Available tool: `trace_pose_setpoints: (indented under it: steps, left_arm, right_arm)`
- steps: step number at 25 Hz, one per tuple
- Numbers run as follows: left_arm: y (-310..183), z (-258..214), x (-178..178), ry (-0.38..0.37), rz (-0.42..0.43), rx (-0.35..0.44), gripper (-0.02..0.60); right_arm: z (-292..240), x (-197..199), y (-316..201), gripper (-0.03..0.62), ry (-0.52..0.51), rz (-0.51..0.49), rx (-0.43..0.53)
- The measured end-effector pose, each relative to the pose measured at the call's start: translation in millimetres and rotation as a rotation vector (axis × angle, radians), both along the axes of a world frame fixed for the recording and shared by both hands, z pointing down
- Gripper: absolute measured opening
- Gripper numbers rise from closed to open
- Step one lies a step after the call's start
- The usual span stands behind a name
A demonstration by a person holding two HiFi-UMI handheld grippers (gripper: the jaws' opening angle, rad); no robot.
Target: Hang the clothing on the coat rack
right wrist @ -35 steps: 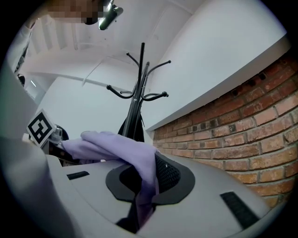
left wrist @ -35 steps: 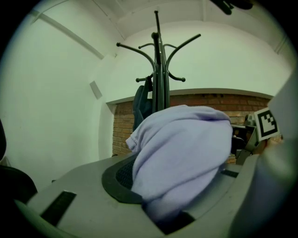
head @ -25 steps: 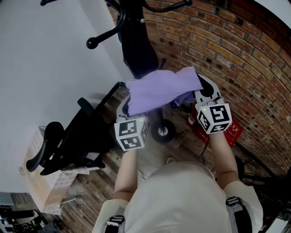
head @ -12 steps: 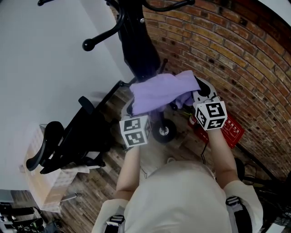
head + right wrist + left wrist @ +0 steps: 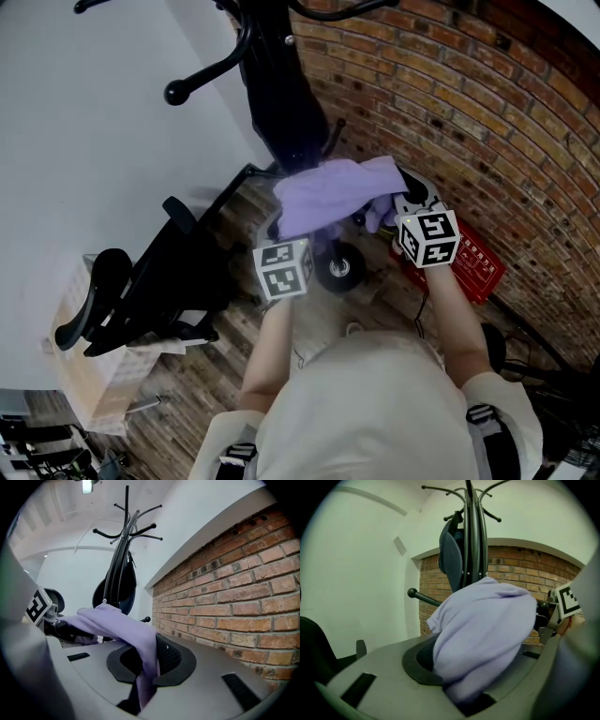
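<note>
A lavender garment (image 5: 330,192) is stretched between my two grippers in front of the black coat rack (image 5: 277,84). The left gripper (image 5: 275,225) is shut on a thick fold of the garment (image 5: 487,634), which bulges over its jaws. My right gripper (image 5: 398,204) is shut on a thin edge of the same garment (image 5: 140,644), which drapes away to the left. In both gripper views the coat rack (image 5: 471,536) rises ahead with a dark garment (image 5: 117,590) hanging on it. A knobbed hook (image 5: 178,91) sticks out to the left.
A brick wall (image 5: 487,122) runs along the right and a white wall (image 5: 94,141) stands on the left. A black office chair (image 5: 141,291) is at the lower left, over a wooden floor. A red object (image 5: 473,267) lies by the brick wall.
Both grippers have moved a little up and toward the coat rack with the lavender garment. The grips have not changed.
</note>
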State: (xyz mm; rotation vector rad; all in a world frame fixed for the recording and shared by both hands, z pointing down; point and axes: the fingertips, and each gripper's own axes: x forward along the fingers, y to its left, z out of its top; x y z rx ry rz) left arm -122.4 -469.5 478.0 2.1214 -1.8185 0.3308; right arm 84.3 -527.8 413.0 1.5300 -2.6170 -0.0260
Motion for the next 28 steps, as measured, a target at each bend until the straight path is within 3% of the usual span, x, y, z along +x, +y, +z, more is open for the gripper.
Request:
trace_pose_setpoints:
  steps: [13, 28]
  left_arm:
    - [7, 37, 18, 0.002, 0.04, -0.07, 0.117]
    - [13, 63, 55, 0.024, 0.13, -0.075, 0.124]
  right_arm:
    - [60, -10, 14, 0.021, 0.008, -0.031, -0.134]
    - [110, -52, 48, 0.021, 0.042, -0.129, -0.214]
